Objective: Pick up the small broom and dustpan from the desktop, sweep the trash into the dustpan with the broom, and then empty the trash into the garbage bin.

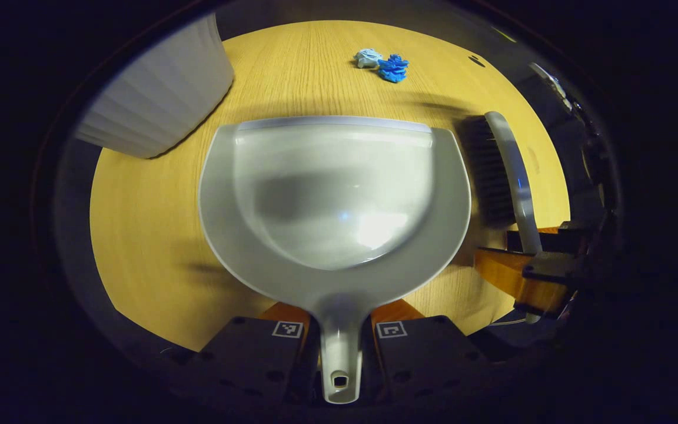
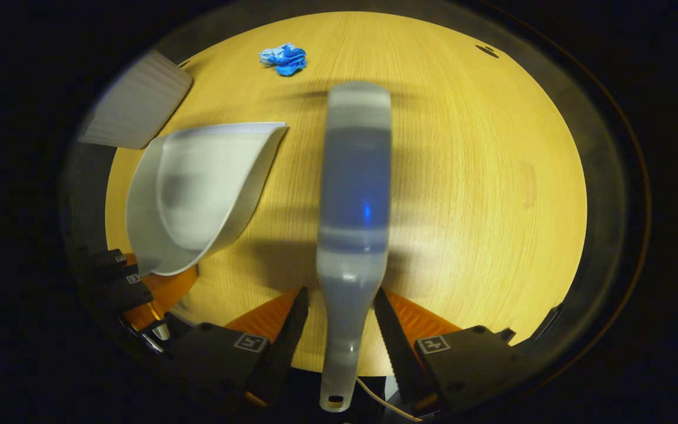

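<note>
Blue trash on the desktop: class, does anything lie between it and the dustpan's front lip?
Nothing visible does. Bare desktop lies between the blue trash and the dustpan; the garbage bin stands off left.

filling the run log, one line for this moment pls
left gripper shut on dustpan | right gripper shut on broom | trash unswept on table

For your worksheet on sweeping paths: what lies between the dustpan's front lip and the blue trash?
Bare wooden desktop separates dustpan and crumpled blue trash, seen in the left gripper view.
</note>
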The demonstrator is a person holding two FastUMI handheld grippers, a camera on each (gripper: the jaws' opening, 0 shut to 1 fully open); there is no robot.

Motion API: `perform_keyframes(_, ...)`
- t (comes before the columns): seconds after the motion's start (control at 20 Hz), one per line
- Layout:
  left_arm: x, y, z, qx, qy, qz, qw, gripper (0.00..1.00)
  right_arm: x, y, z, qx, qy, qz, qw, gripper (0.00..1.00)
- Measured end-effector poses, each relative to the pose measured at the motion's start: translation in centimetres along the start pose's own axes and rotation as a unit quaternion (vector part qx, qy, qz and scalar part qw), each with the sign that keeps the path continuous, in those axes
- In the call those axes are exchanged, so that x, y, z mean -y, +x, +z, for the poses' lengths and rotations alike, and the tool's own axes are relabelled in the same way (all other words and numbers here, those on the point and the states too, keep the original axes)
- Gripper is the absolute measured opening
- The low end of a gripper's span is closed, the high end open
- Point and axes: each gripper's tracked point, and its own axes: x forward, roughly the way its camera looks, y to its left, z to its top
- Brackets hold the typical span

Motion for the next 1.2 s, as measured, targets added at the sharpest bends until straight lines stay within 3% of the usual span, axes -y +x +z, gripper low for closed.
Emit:
perform_keyframes(0.05,0.0,0.0,0.0,-0.001,0.0,-0.001,1.0,0.29,-0.1,-0.1,0.7,0.0,0.009,0.008,1.0,0.7)
perform_keyframes(0.1,0.0,0.0,0.1,-0.002,0.0,-0.002,1.0,0.29,0.2,-0.1,1.1,-0.004,0.013,0.005,1.0,0.55)
perform_keyframes(0.15,0.0,0.0,0.0,-0.003,0.0,-0.002,1.0,0.29,0.4,-0.3,1.3,-0.005,0.018,0.004,1.0,0.5)
perform_keyframes(0.2,0.0,-0.1,-0.1,-0.004,0.0,-0.001,1.0,0.29,0.4,-0.2,2.2,0.009,0.026,0.007,1.0,0.28)
perform_keyframes(0.25,-0.1,-0.1,-0.1,-0.004,0.001,-0.001,1.0,0.29,0.4,-0.1,2.8,0.024,0.021,0.01,0.999,0.32)
perform_keyframes(0.3,-0.1,-0.2,-0.2,-0.005,0.001,0.0,1.0,0.29,0.5,-0.1,2.9,0.023,-0.001,0.013,1.0,0.22)
perform_keyframes(0.35,-0.1,-0.2,-0.2,-0.006,0.002,0.0,1.0,0.29,0.7,-0.3,2.8,0.019,-0.026,0.01,0.999,0.32)
perform_keyframes(0.4,-0.1,-0.2,-0.2,-0.007,0.002,0.0,1.0,0.29,1.2,-0.4,3.0,0.019,-0.049,0.002,0.999,0.27)
perform_keyframes(0.6,-1.0,-0.3,-0.1,-0.013,0.025,-0.003,1.0,0.29,4.3,-1.0,6.7,0.035,-0.133,-0.051,0.989,0.27)
perform_keyframes(0.75,-2.8,-1.1,-0.2,-0.016,0.051,0.003,0.999,0.29,5.5,-2.0,11.2,0.047,-0.128,-0.051,0.989,0.27)
perform_keyframes(1.0,-5.8,-1.7,2.3,-0.029,0.149,0.035,0.988,0.29,7.1,-2.6,19.4,0.056,-0.175,-0.084,0.979,0.27)
perform_keyframes(1.1,-6.6,-1.8,3.2,-0.036,0.178,0.04,0.983,0.29,7.0,-2.7,23.0,0.059,-0.208,-0.098,0.971,0.33)
perform_keyframes(1.15,-6.9,-1.8,3.6,-0.04,0.189,0.043,0.98,0.29,6.6,-2.6,24.5,0.06,-0.221,-0.101,0.968,0.27)
perform_keyframes(1.2,-7.2,-1.7,4.1,-0.042,0.2,0.045,0.978,0.29,6.0,-2.5,25.6,0.056,-0.229,-0.1,0.967,0.27)
